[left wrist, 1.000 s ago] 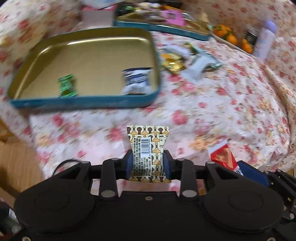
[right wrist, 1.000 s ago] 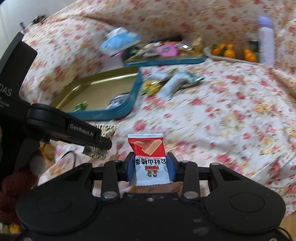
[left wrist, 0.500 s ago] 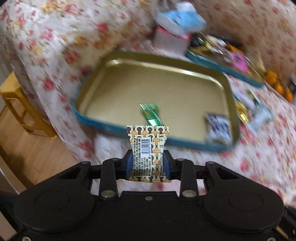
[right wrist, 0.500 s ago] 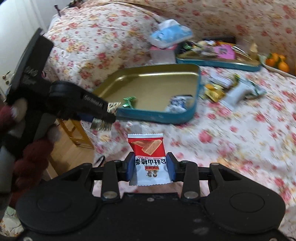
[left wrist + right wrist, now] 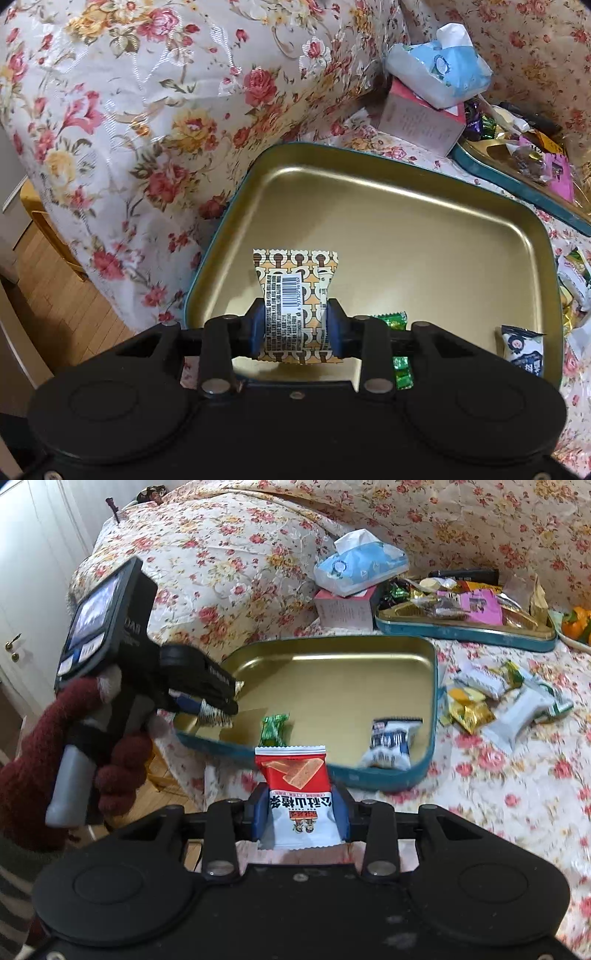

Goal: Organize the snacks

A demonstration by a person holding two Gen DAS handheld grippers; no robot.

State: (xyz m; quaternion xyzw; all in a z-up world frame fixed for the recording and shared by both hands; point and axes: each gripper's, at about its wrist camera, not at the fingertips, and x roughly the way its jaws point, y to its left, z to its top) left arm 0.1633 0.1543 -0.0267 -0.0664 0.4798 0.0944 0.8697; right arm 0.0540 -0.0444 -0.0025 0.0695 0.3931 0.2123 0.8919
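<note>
My left gripper [image 5: 295, 326] is shut on a brown-patterned snack packet [image 5: 295, 291] and holds it over the near left corner of the gold tin tray [image 5: 388, 177]. In the right wrist view the left gripper [image 5: 218, 710] hangs over the tray's left rim [image 5: 229, 664]. A green candy [image 5: 274, 728] and a dark blue and white packet [image 5: 391, 740] lie in the tray. My right gripper [image 5: 301, 816] is shut on a red and white snack packet [image 5: 297, 794], in front of the tray's near rim.
A second tin [image 5: 465, 627] full of snacks stands behind the tray. A tissue pack [image 5: 360, 566] sits on a pink box [image 5: 345, 607]. Several loose packets [image 5: 506, 701] lie on the floral cloth right of the tray. Oranges [image 5: 576, 620] are far right. Wooden floor [image 5: 66, 317] lies left.
My left gripper has moved forward and left with its packet, from in front of the tray to over its near left corner. My right gripper has come a little closer to the tray.
</note>
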